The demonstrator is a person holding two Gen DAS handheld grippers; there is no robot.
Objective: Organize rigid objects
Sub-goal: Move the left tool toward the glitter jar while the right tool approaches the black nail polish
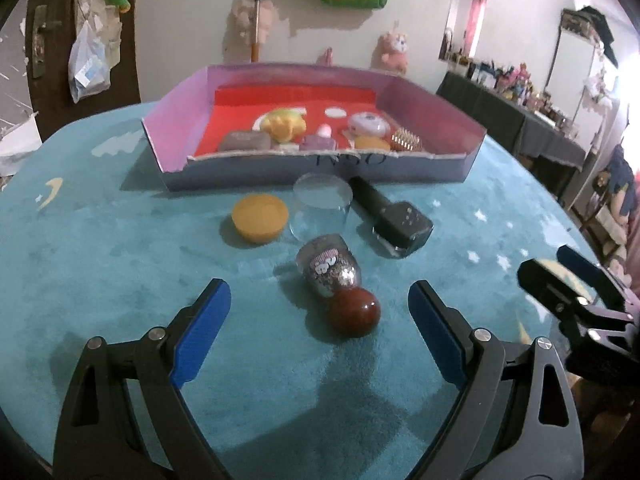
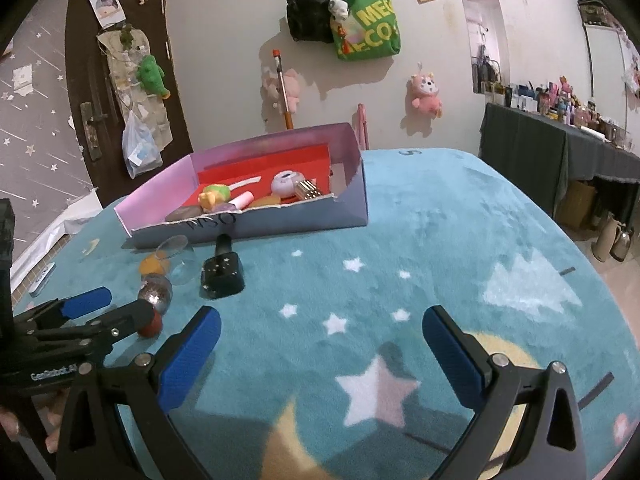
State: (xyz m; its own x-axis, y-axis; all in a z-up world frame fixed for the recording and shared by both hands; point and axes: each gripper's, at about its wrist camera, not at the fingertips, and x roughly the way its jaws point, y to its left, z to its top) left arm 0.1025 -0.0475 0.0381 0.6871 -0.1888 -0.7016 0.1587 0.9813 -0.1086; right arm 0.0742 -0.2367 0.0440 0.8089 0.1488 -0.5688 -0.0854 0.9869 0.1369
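Left gripper (image 1: 320, 320) wide, empty, glitter bottle (image 1: 330, 268) lying dead ahead just past its fingertips, red cap (image 1: 354, 312) nearest, long axis running away toward the box (image 1: 320, 168); right gripper (image 2: 320, 340) wide, empty, farther off.

you've got a green tote bag (image 2: 366, 26) and a black backpack (image 2: 308, 10) hanging on the wall, with a pink plush toy (image 2: 426, 94) lower to their right. a dark door (image 2: 120, 72) stands at your left, a green plush (image 2: 151, 76) hanging on it, and a cluttered side table (image 2: 560, 140) sits far right.
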